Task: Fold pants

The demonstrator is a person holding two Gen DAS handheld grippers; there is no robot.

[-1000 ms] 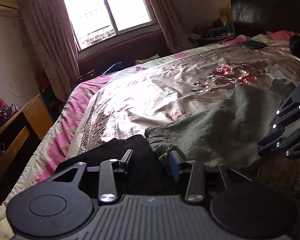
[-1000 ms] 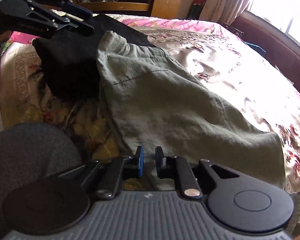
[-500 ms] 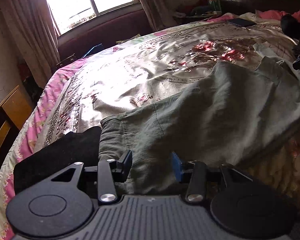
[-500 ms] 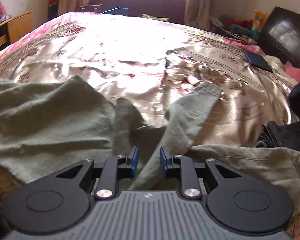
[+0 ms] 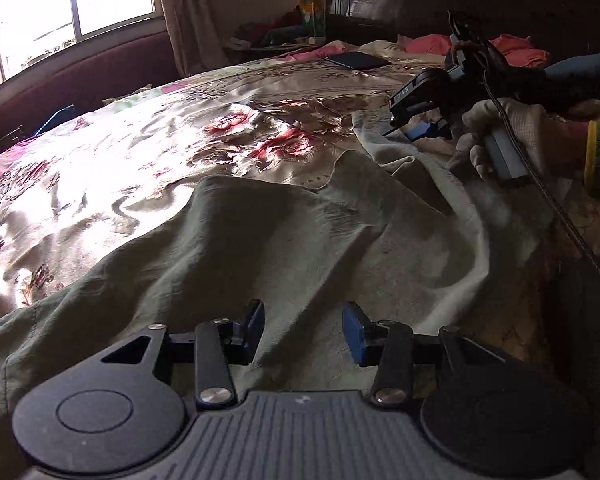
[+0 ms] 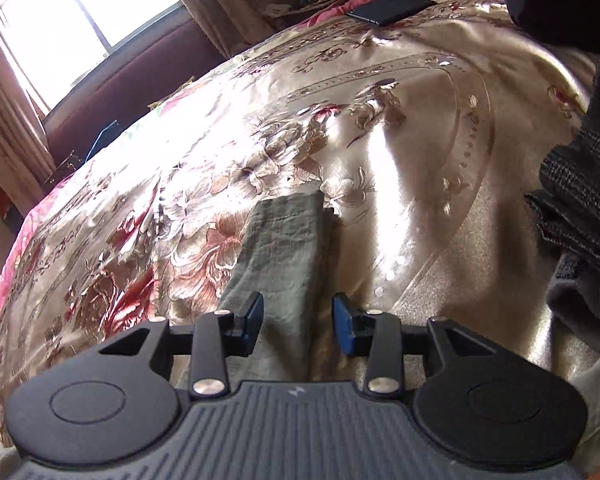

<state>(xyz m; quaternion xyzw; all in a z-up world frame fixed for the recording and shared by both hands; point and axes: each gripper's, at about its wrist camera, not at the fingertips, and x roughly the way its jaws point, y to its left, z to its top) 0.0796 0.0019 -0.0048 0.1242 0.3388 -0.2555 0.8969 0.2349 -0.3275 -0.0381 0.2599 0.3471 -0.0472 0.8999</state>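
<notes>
Now, your left gripper [image 5: 303, 330]: the blue pads stand apart just above the olive green pants [image 5: 228, 248], with nothing pressed between them.
Right gripper [image 6: 297, 322]: the jaws are closing, but the pads do not press anything yet; a narrow pant leg [image 6: 284, 248] runs between them.
Right hand [image 5: 500, 136]: gloved, seen from the left camera at the far leg end, with a cable hanging from the tool.
Pants, place: they lie crumpled across the floral satin bedspread [image 5: 140, 160], one wide part under your left gripper, the leg stretched away under the right one.
Around: a dark phone [image 6: 388, 8] rests far up the bed, dark grey clothes [image 6: 580, 200] lie at the right side, and the window [image 5: 72, 4] gives strong light.
Step in hand, my judgement: you take hold of the leg end and a point near the waist, to spread the cloth flat before any fold.
How to do it well: lower the pads until both layers sit deep between them, then close fully.
Pulling: draw both hands apart evenly and low, so wrinkles go out.
Risk: satin is slippery; the bedspread may come up with the pants.
</notes>
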